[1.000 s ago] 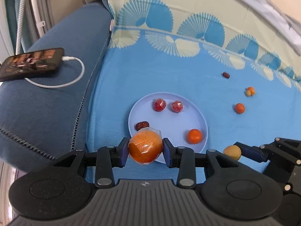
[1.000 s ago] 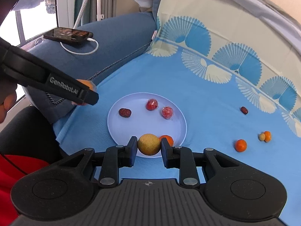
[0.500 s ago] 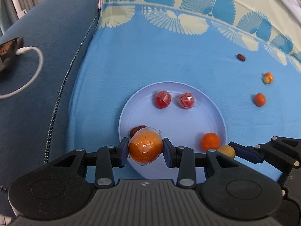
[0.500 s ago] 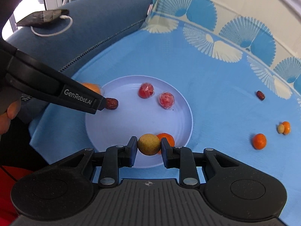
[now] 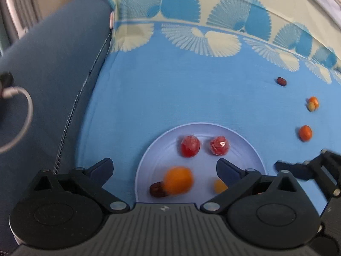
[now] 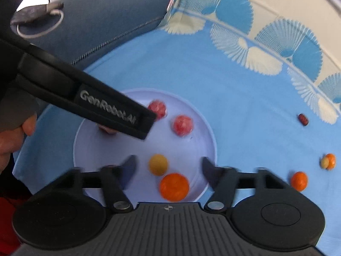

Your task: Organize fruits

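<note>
My left gripper hangs over the near side of the pale blue plate, its jaws opening wide. The wrapped orange fruit lies blurred on the plate between them, touching neither pad, beside a dark date. My right gripper is over the plate too, jaws opening. The yellow fruit sits free between them, next to a small orange. Two red wrapped fruits lie farther back on the plate. The left gripper's finger hides part of the plate.
On the blue cloth to the right lie a date, an orange and yellow pair and a small orange. A phone with a white cable rests on the dark blue cushion at the left. A person's hand holds the left gripper.
Both grippers came lower over the plate and opened. The wrapped orange fruit left the left jaws and the yellow fruit left the right jaws; both now lie on the plate.
</note>
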